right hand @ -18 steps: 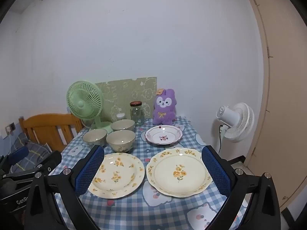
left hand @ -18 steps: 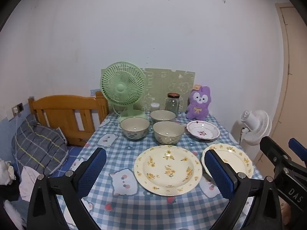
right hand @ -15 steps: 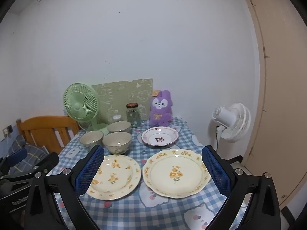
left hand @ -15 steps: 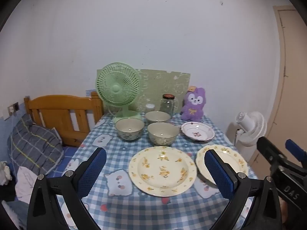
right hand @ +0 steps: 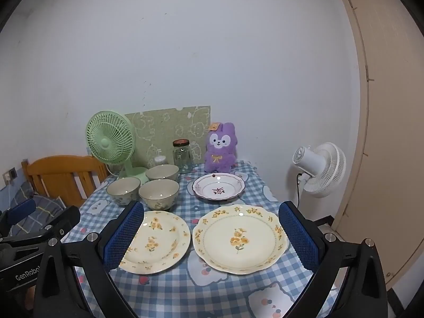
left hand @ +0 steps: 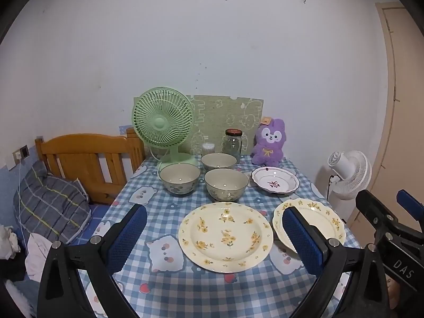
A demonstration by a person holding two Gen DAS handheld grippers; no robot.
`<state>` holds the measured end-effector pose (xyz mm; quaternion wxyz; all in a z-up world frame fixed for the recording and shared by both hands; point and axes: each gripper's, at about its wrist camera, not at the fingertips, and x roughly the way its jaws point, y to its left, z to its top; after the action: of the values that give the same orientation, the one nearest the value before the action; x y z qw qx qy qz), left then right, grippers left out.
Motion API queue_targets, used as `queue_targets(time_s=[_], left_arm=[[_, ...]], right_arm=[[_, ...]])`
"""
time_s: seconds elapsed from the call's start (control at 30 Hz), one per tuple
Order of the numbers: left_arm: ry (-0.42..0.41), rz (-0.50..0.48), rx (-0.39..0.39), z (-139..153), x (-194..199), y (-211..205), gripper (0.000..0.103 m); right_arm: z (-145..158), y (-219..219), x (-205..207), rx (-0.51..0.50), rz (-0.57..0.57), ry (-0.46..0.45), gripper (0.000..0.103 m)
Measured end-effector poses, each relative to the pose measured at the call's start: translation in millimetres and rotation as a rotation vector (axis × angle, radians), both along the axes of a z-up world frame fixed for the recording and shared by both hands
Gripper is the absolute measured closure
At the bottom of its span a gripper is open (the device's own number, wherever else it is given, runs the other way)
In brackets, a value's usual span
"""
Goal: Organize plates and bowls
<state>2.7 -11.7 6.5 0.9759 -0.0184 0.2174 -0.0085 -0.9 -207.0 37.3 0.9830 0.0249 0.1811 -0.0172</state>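
Both sets of fingers stand wide apart and hold nothing: the left gripper hovers with the round yellow-flowered plate framed between its blue pads, and the right gripper brackets the scalloped plate the same way. Beyond the fingertips sit three bowls clustered together, and the small purple-trimmed dish lies further out, toward the right pad.

The likely first step is lifting one plate to stack it on another. These look like glazed ceramic, smooth and slick, with low, shallow rims lying flat on the checked cloth of the surface. A sound approach is to come in low at the near edge, one pad over the rim and one sliding beneath, and close firmly before lifting. The cloth may bunch under the lower finger. The scalloped rim offers an uneven bite, so aim for a broad lobe. The bowls, deeper and thicker-walled, suit a pinch over the wall.
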Motion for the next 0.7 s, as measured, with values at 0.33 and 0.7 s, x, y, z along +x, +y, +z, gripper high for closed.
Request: queue_targets(time_s=[0.33,0.7], left_arm=[[-0.016,0.007,-0.004,13,1,1,0.000],[-0.018,0.002,0.006,13,1,-2,0.000]], right_arm=[[10,-2,0,0.000,0.001,-0.017,0.000],[11,-3,-1,0.008,0.004,-0.015,0.000]])
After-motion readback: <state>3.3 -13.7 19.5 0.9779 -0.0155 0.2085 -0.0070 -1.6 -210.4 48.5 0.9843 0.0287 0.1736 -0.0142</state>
